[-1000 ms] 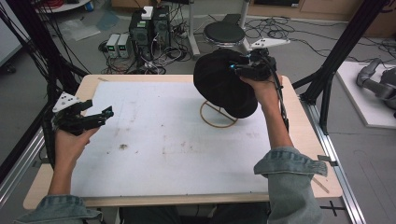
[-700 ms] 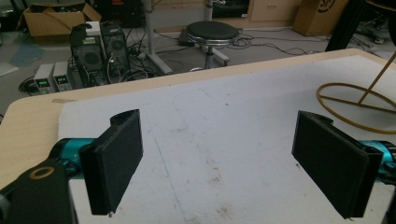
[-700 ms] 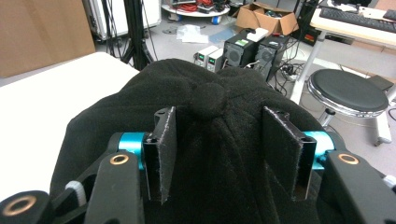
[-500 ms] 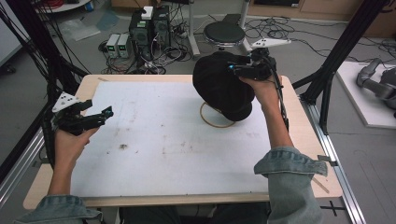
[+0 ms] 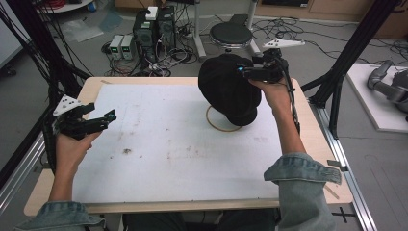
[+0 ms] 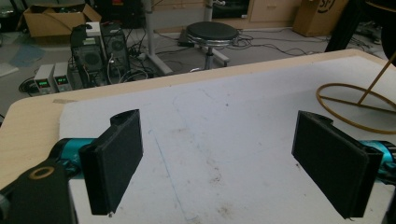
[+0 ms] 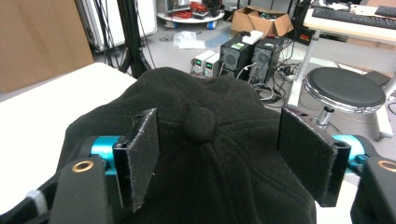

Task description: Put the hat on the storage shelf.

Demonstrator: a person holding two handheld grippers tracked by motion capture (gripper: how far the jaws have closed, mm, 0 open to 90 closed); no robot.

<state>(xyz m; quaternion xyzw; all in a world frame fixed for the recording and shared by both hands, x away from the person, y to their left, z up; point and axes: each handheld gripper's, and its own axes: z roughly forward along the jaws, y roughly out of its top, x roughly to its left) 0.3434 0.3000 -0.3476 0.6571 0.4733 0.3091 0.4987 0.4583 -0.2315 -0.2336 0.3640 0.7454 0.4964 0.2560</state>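
On the gold wire stand [image 5: 222,126] at the desk's [image 5: 168,159] far right sits the black cap [image 5: 230,91]; the right gripper's [image 5: 246,72] fingers have just been opening, releasing its crown. The left gripper [image 5: 109,117] hangs wide, empty.

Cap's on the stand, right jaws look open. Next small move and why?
Probably back the right gripper straight up and away from the black cap. Its jaws have just been opening and now stand apart on either side of the cap's top button, pads off the fabric. The cap sits draped over the gold wire stand, so nothing is left to hold.
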